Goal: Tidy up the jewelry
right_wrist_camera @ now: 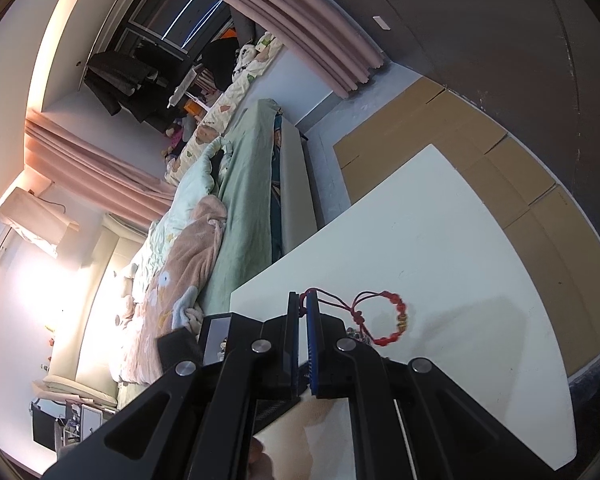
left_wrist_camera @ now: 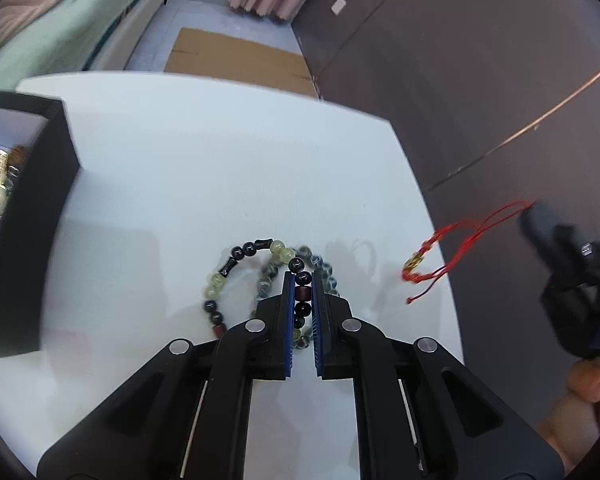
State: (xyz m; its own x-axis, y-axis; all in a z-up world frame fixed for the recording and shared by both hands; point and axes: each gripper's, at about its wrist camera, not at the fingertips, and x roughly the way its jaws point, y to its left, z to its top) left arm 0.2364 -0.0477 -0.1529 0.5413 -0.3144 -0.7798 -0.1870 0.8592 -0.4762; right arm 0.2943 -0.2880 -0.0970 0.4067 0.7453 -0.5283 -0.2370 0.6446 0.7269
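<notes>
My left gripper (left_wrist_camera: pixel 302 276) points down at the white table (left_wrist_camera: pixel 220 160), shut on the right side of a bracelet of black, yellow-green and dark red beads (left_wrist_camera: pixel 236 256); dark beads sit pinched between its blue pads. A grey-green bead bracelet (left_wrist_camera: pixel 266 276) lies under and beside it. At the table's right edge my right gripper (left_wrist_camera: pixel 534 216) holds up a red cord bracelet (left_wrist_camera: pixel 420 264) with a gold bead. In the right wrist view that gripper (right_wrist_camera: pixel 303 300) is shut on the red cords, and the bracelet's loop (right_wrist_camera: pixel 396 316) hangs just above the table (right_wrist_camera: pixel 420 220).
An open black jewelry box (left_wrist_camera: pixel 56 200) stands at the table's left side, with gold pieces inside. A person's hand (left_wrist_camera: pixel 580 400) holds the right gripper. Flat cardboard (left_wrist_camera: pixel 236 60) lies on the floor beyond the table, a bed (right_wrist_camera: pixel 240 200) to the left, a dark wall on the right.
</notes>
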